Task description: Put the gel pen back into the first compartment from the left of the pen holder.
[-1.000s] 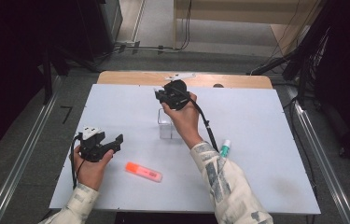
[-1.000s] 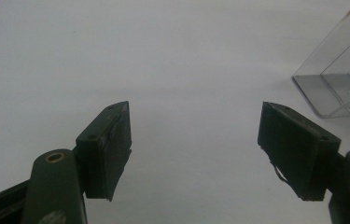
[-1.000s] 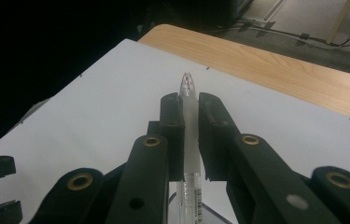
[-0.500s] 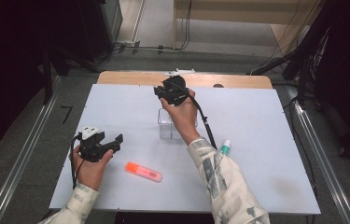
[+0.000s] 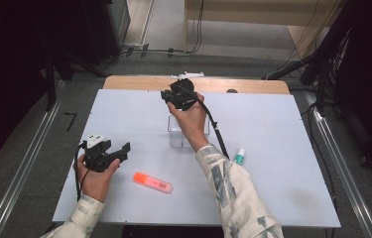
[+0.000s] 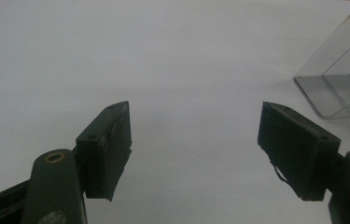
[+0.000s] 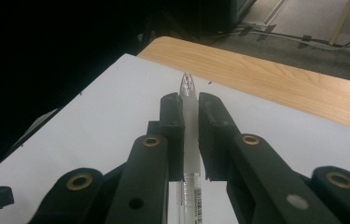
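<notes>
White tabletop [image 5: 282, 148] on a light wooden base, with dark floor and cables beyond its far edge.

Containers: one clear plastic rectangular box [image 5: 175, 133], standing open-topped near the table's middle, just beneath the right hand; whether it holds anything cannot be told. Its wall also shows at the right edge of the left gripper view [image 6: 338, 84].

Count: one clear-barrelled pen with a frosted grip sleeve [image 7: 189, 116]; one orange highlighter marker [image 5: 152, 182] lying flat near the front edge; one small white tube with a green cap [image 5: 239, 156] lying right of the sleeve; two grippers.

Right gripper [image 7: 190, 105], raised above the far side of the box [image 5: 178, 94], has its jaws closed on the pen's sleeve. The pen's long axis runs along the jaws, tip pointing toward the table's far-left corner.

Left gripper [image 6: 196, 140], at the near left [image 5: 105, 153], stands wide open, holding nothing, jaws directed right toward the box.
</notes>
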